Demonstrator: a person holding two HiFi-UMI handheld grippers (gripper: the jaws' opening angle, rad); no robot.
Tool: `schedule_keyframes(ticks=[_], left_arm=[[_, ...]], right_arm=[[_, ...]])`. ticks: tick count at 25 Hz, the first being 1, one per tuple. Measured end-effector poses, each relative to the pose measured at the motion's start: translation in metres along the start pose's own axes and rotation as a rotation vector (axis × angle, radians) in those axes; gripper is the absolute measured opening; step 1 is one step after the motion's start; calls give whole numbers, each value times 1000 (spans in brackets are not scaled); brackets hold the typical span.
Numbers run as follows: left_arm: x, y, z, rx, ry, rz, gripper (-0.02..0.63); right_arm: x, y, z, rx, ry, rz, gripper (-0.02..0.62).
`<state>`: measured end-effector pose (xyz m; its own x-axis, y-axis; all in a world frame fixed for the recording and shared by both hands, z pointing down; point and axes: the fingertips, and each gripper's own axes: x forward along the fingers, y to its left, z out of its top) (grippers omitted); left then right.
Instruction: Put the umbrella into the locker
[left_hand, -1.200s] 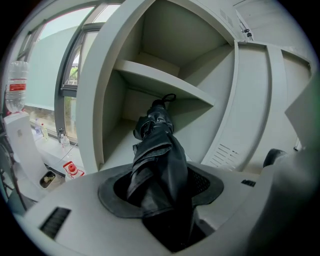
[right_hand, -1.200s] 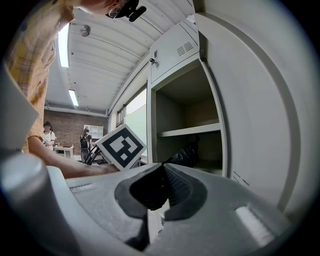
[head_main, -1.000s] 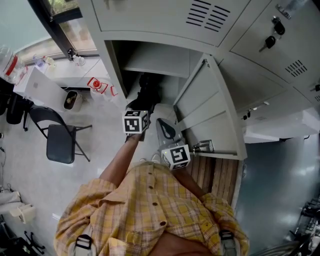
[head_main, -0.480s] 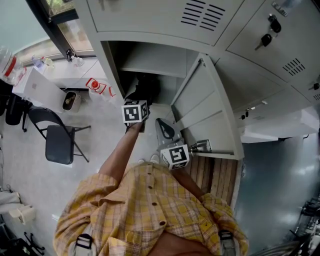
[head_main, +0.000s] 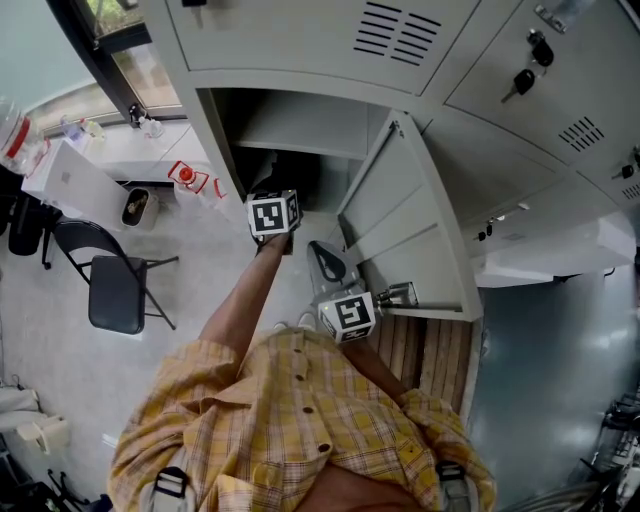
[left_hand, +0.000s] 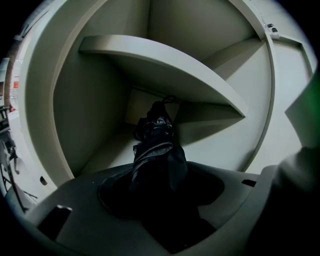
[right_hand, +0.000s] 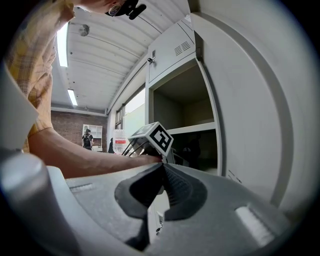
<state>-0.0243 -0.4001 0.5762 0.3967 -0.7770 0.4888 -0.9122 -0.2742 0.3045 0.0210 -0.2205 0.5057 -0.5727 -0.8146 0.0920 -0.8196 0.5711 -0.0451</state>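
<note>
The grey locker (head_main: 228, 140) stands open, its door (head_main: 400, 220) swung out to the right. In the left gripper view a black folded umbrella (left_hand: 157, 150) reaches from my jaws into the compartment, under the inner shelf (left_hand: 165, 70). My left gripper (left_hand: 160, 205) is shut on the umbrella's near end. From the head view, the left gripper (head_main: 272, 207) sits at the mouth of the locker, and the umbrella is lost in the dark inside. My right gripper (head_main: 328, 265) hangs back beside the door, shut and empty, as the right gripper view (right_hand: 161, 167) shows.
A black folding chair (head_main: 115, 285) and a white table (head_main: 80, 180) with small items stand to the left. More closed lockers with keys (head_main: 520, 80) run along the right. A slatted wooden bench (head_main: 430, 350) lies under the open door. A person stands far off (right_hand: 87, 137).
My left gripper has pushed forward toward the locker opening, carrying the umbrella deeper inside. The right gripper has stayed where it was.
</note>
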Motion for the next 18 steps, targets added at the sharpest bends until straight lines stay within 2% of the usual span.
schedule_keyframes(ticks=[18], left_arm=[[21,3,7,6,-50,4,239]], right_arm=[[-2,0,-3,4,8,-2,-3]])
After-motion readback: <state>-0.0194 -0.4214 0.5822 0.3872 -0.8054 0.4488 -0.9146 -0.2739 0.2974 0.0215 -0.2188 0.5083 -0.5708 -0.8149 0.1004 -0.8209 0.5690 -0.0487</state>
